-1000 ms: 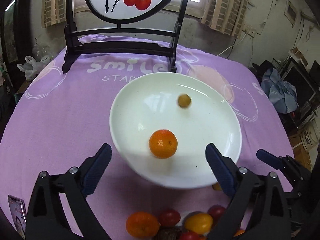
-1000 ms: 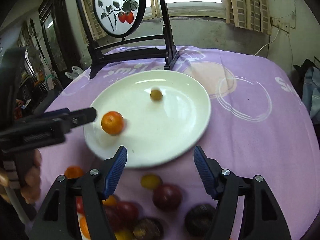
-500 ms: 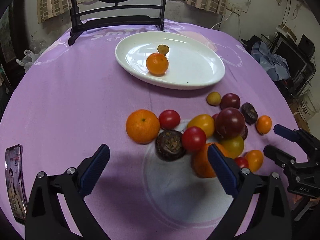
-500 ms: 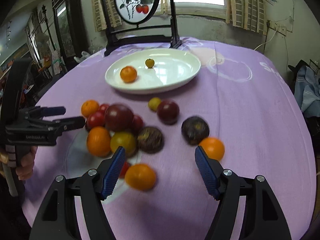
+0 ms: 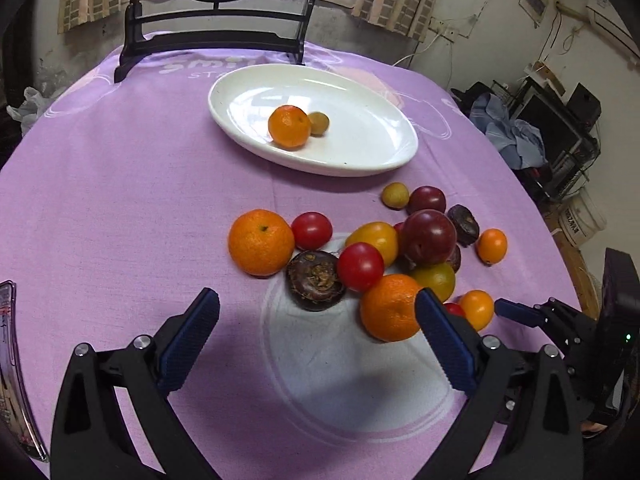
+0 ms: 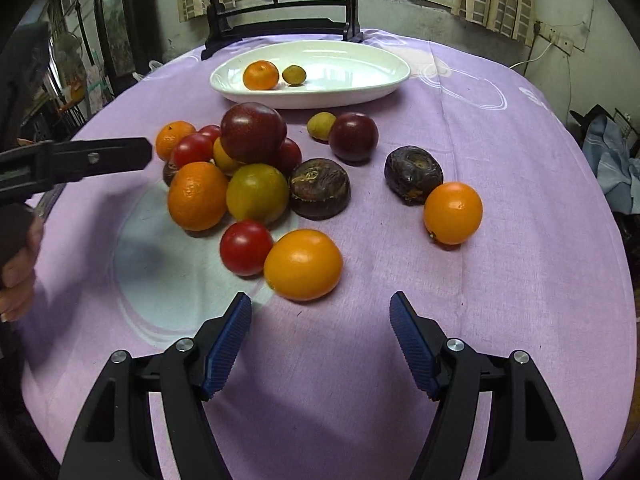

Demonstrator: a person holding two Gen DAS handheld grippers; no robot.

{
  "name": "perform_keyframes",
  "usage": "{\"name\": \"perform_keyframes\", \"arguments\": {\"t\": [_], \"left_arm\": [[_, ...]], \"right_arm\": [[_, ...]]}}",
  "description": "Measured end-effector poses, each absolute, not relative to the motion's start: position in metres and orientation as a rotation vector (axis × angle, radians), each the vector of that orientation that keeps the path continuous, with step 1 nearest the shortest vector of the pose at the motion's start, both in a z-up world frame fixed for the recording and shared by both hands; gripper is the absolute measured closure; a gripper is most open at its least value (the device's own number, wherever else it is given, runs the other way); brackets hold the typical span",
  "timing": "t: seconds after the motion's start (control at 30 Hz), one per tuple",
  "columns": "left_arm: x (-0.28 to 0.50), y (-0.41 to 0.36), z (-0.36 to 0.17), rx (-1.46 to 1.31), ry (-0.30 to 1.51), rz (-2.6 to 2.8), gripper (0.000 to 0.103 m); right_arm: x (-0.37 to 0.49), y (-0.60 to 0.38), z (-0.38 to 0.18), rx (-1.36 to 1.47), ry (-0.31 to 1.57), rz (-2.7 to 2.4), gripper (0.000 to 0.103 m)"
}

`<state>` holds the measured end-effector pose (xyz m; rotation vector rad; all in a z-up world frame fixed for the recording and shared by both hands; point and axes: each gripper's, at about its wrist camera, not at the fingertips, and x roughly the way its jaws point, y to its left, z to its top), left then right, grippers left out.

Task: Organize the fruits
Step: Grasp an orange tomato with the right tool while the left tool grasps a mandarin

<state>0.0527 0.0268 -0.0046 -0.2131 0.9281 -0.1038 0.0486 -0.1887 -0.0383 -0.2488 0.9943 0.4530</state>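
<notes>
A white oval plate (image 5: 360,152) (image 6: 360,92) at the back of the purple table holds a mandarin (image 5: 289,126) (image 6: 260,75) and a small yellow-green fruit (image 5: 319,123) (image 6: 294,75). In front of it lies a loose pile of fruit: oranges, red tomatoes, dark plums, brown shrivelled fruits. My left gripper (image 5: 316,312) is open, empty, just short of a brown fruit (image 5: 317,280) and an orange (image 5: 390,307). My right gripper (image 6: 320,312) is open and empty, close behind an orange-yellow fruit (image 6: 303,264). It also shows at the right edge of the left wrist view as the right gripper (image 5: 520,312).
A black wooden stand with a round painted screen (image 6: 276,20) rises behind the plate. A phone (image 5: 12,360) lies at the table's left edge. One orange (image 6: 453,213) and a brown fruit (image 6: 413,174) sit apart on the right. Clutter stands beyond the table's right side.
Both grippers have pulled back from over the plate toward the near side and dropped lower, so the fruit pile now lies ahead of them. The mandarin has settled beside the small fruit.
</notes>
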Motion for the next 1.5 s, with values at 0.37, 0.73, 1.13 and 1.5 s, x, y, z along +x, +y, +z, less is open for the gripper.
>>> {"name": "perform_keyframes", "arguments": {"t": [0.37,0.73,1.13,1.5], "left_arm": [[0.052,-0.005,-0.018,-0.055,0.964,-0.152,0.007],[0.044,-0.032,-0.029,0.019,0.974,-0.256,0.007],[0.054,-0.042,-0.042,0.040,1.018,-0.239,0.026],[0.061,-0.048,-0.041,0.096,0.950,-0.271,0.058]], "right_arm": [[0.064,-0.175,-0.038,-0.309,0.932,0.507,0.063],[0.063,-0.201,-0.033,-0.232,0.939,0.498,0.063],[0.054,-0.201,-0.027,-0.239,0.911,0.515,0.063],[0.059,-0.203,-0.033,-0.232,0.949,0.512,0.063]]}}
